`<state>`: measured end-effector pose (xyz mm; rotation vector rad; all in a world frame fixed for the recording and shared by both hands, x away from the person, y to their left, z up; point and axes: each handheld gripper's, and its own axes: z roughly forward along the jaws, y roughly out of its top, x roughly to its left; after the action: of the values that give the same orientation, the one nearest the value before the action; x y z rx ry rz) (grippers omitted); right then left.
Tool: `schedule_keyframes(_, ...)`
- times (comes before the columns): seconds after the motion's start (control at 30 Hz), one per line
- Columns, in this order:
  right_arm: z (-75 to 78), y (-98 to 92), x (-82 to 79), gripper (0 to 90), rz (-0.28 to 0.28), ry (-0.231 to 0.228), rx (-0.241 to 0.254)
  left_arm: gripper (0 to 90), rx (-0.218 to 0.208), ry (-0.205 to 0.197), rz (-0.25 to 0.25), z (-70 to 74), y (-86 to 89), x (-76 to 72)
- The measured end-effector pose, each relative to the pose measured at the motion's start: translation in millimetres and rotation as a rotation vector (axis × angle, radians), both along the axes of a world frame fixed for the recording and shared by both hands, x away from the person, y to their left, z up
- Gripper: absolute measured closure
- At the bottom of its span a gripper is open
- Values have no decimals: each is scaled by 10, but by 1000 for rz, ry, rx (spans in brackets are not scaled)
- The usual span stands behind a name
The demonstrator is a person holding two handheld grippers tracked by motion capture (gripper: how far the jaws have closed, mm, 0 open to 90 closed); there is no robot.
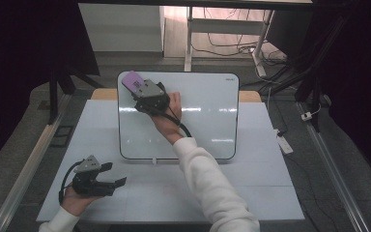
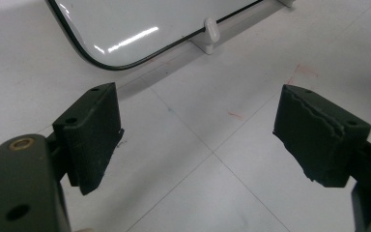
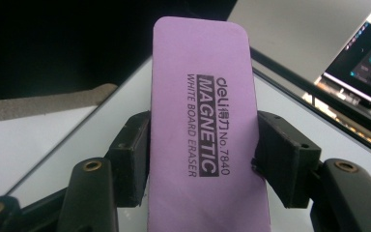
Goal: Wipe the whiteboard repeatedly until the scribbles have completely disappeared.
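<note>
A whiteboard [image 1: 203, 116] with a dark rim lies flat on the white table. My right gripper [image 1: 140, 93] is over its far left corner, shut on a purple magnetic whiteboard eraser [image 1: 134, 81]. In the right gripper view the eraser [image 3: 203, 125] stands lengthwise between the two black jaws, printed side toward the camera. My left gripper [image 1: 116, 175] rests near the table's front left, open and holding nothing. In the left gripper view the whiteboard's near corner [image 2: 125, 29] lies beyond the spread fingers [image 2: 94, 130].
The white table [image 1: 261, 183] has bare room at the front right. A small white clip [image 2: 210, 34] sits at the whiteboard's near edge. Faint red marks [image 2: 299, 72] stain the tabletop. Cables and a power strip [image 1: 285, 142] lie on the floor to the right.
</note>
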<state>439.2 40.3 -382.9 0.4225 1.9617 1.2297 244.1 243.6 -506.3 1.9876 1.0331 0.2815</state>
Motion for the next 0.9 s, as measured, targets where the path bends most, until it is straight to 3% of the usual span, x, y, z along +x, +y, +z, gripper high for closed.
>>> schedule_keyframes(0.17,136,-424,107,398,-131,-9,61,178,0,-1,-1,5,-7,-9)
schedule_keyframes(0.27,175,-587,128,399,-172,-8,74,178,-1,1,-2,4,-14,-8)
schedule_keyframes(0.37,111,-502,79,398,-144,-14,43,178,2,0,-2,3,-19,-4)
schedule_keyframes(0.6,-98,93,-70,399,1,-14,-49,178,2,1,1,2,-10,-7)
schedule_keyframes(0.67,-102,184,-77,399,11,-15,-62,178,-1,2,0,0,-6,-5)
schedule_keyframes(0.77,-54,147,-44,399,7,-6,-45,178,-1,1,0,0,-2,-7)
schedule_keyframes(0.9,110,-166,73,399,-93,-13,30,178,1,1,0,3,-8,-8)
